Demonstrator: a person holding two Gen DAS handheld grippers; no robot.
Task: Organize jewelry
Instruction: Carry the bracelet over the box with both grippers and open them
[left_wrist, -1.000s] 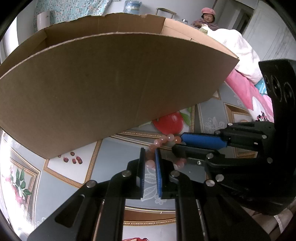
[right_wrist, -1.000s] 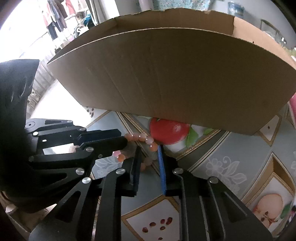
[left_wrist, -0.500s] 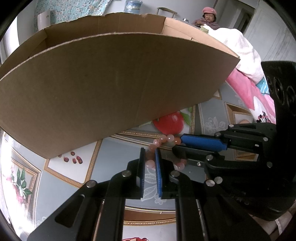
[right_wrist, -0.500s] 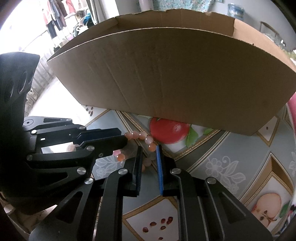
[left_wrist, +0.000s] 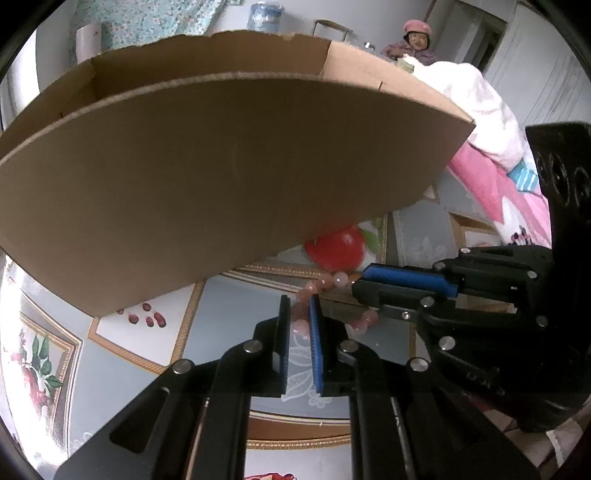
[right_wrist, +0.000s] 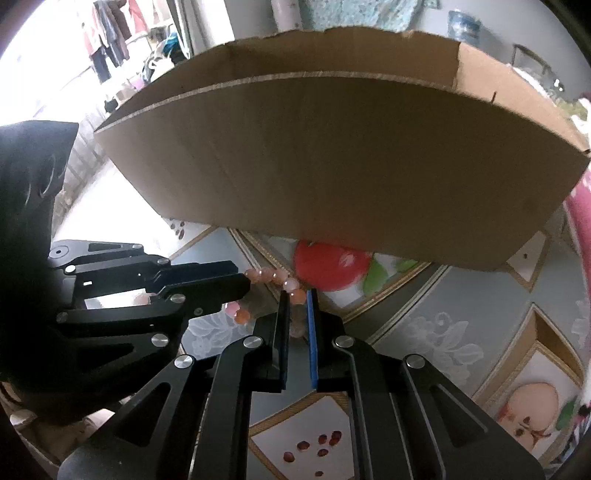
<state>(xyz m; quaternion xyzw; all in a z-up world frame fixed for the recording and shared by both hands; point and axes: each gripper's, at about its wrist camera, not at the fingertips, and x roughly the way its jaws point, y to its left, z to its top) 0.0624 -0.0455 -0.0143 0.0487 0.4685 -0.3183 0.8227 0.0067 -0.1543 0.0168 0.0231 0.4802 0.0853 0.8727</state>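
A large open cardboard box (left_wrist: 221, 177) stood right behind both grippers, its plain brown wall filling most of each view and hiding the far part of the tablecloth (left_wrist: 229, 317). The box rim was rough and slightly torn, and what lay inside could not be seen. The cloth was glossy, printed with grey panels, gold borders and fruit; a red apple picture showed just under the box's near wall.

The bead bracelet (left_wrist: 325, 286), a loop of round, glossy pink and orange beads, lay in front of that wall, near the apple print. The left gripper (left_wrist: 299, 314) had its blue-padded fingers drawn narrow on one side of the loop, a pale bead pinched between them. The right gripper (right_wrist: 295, 302) had just been closing and its fingers were also narrow, clamped on beads at the other side of the loop. Each black gripper crossed the other's view and covered part of the bracelet, so the full loop could not be made out.

Beyond the box, a pink and white blanket (left_wrist: 491, 122) lay heaped, a seated person showed small and blurred, and clothes hung in bright, washed-out light.
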